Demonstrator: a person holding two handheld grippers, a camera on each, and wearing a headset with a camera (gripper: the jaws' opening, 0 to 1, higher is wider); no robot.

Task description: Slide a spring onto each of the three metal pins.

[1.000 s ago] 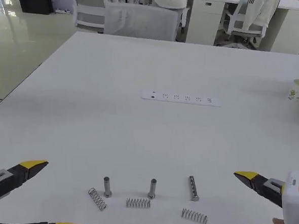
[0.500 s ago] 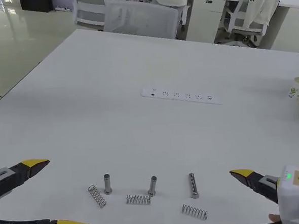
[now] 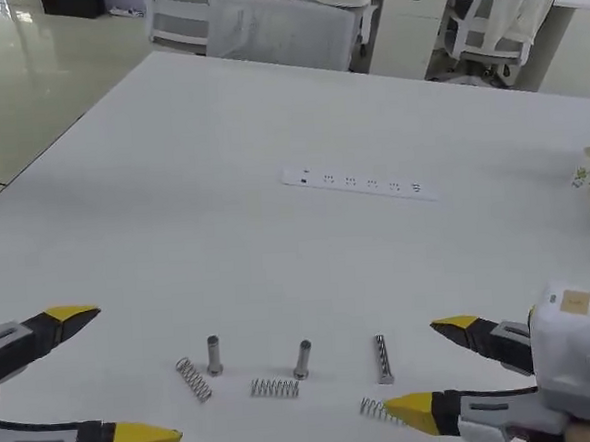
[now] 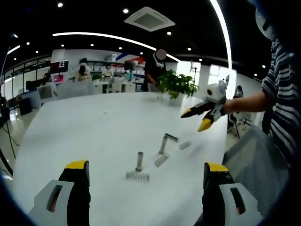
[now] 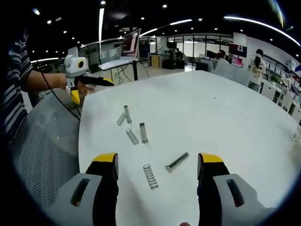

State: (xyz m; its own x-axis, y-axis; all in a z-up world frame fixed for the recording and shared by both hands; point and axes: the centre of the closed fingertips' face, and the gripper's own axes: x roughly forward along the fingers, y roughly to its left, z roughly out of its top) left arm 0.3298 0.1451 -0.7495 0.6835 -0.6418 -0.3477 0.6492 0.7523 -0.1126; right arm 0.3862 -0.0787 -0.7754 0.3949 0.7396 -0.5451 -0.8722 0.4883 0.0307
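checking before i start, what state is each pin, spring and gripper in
left pin, upright, bare
middle pin, upright, bare
right pin, lying on its side, bare
left spring, lying loose
middle spring, lying loose
right spring, lying loose
left gripper, open
right gripper, open

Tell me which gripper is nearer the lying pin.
Right. The right gripper is open just beside the lying pin, its tips pointing toward it. The left gripper, also open, is much farther away on the pin's opposite side.
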